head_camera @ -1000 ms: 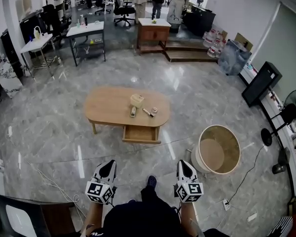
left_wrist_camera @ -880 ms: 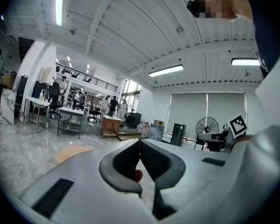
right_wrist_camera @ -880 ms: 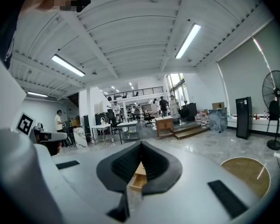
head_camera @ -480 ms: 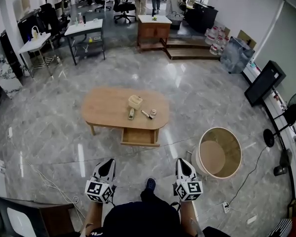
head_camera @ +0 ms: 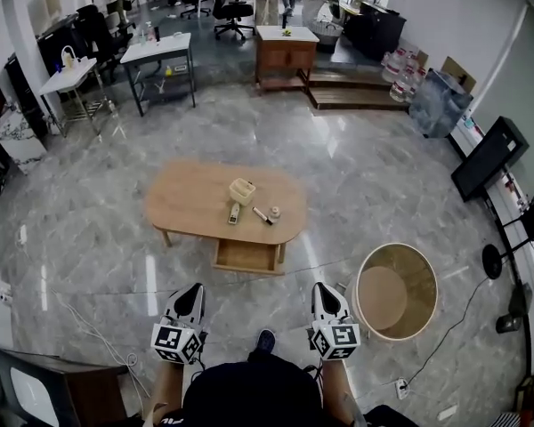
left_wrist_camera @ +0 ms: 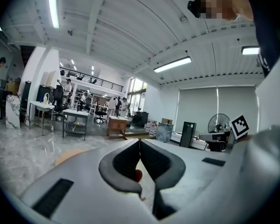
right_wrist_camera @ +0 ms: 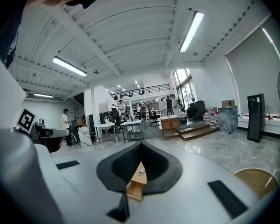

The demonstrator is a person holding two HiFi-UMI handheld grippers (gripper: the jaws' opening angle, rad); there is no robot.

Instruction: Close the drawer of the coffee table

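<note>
Grey marble floor (head_camera: 89,238) carries the coffee table (head_camera: 189,199), its drawer (head_camera: 246,256) open.

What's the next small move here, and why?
Probably step closer, leading with the right gripper: the drawer stands open on the near side of the coffee table, well apart from it and the left gripper, both with fingers together.

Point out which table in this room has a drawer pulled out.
The low oval coffee table mid-floor: its drawer juts out toward the person. The grey desk and wooden cabinet at the back show none pulled out.
</note>
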